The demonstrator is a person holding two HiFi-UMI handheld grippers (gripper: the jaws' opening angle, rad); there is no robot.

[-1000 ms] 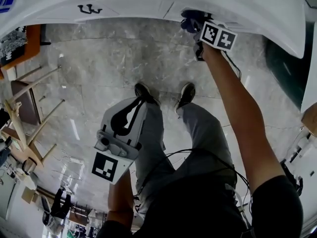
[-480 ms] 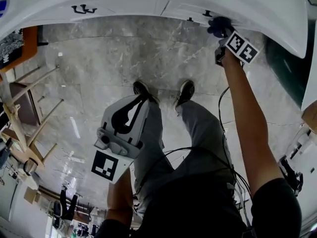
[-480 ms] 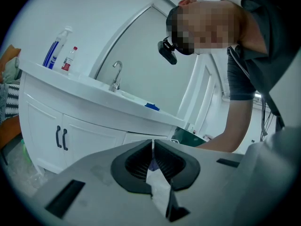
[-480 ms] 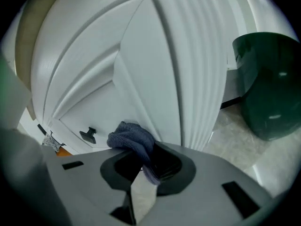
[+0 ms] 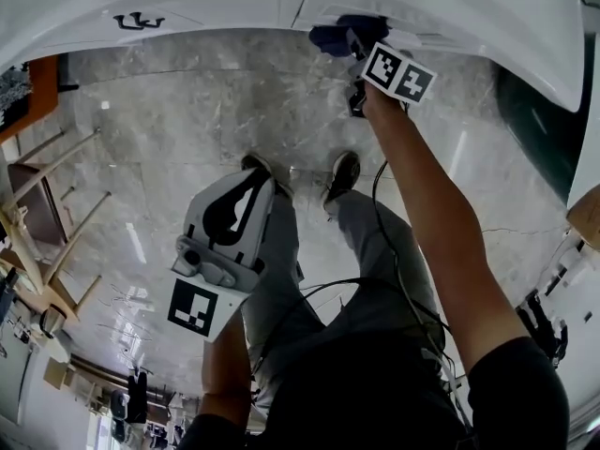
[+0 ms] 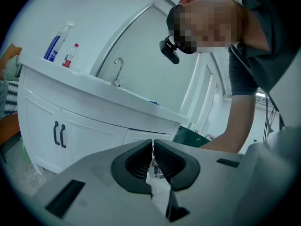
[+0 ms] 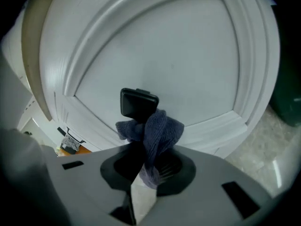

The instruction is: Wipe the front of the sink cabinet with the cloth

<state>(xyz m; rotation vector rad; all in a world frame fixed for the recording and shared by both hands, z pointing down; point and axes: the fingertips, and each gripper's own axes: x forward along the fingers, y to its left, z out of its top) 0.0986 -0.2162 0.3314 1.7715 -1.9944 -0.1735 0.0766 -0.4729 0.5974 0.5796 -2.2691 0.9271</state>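
Up against the white front of the sink cabinet [image 5: 234, 3], the right gripper [image 5: 349, 40] has its tongs pinching a bunched dark blue cloth [image 7: 157, 131]. The wad sits just under a black handle [image 7: 138, 103] on a recessed door panel [image 7: 155, 46]. The left gripper [image 5: 246, 195] hangs by the person's left thigh, well away from the work. Its tongs are pressed together with only a slit between them, and nothing is in it.

To wipe well from here, I'd say the cloth needs to lead, not the grey jaw tips. That way fabric rather than plastic meets the paint. Strokes would best run with the flat of the panel, then follow the raised moulding [image 7: 244, 79] round its edge, where grime tends to gather. The handle calls for a pass around its base, not a knock against it. So small a wad covers little at a time, so overlapping passes seem wise.

From above, the cabinet front shrinks to a curved white band, so how much of it is done cannot be judged. No streak, damp patch or dirt shows on the panel. Whether the cloth actually presses on the door or only hovers beside the handle is hard to tell. Its tail end is lost between the jaws.
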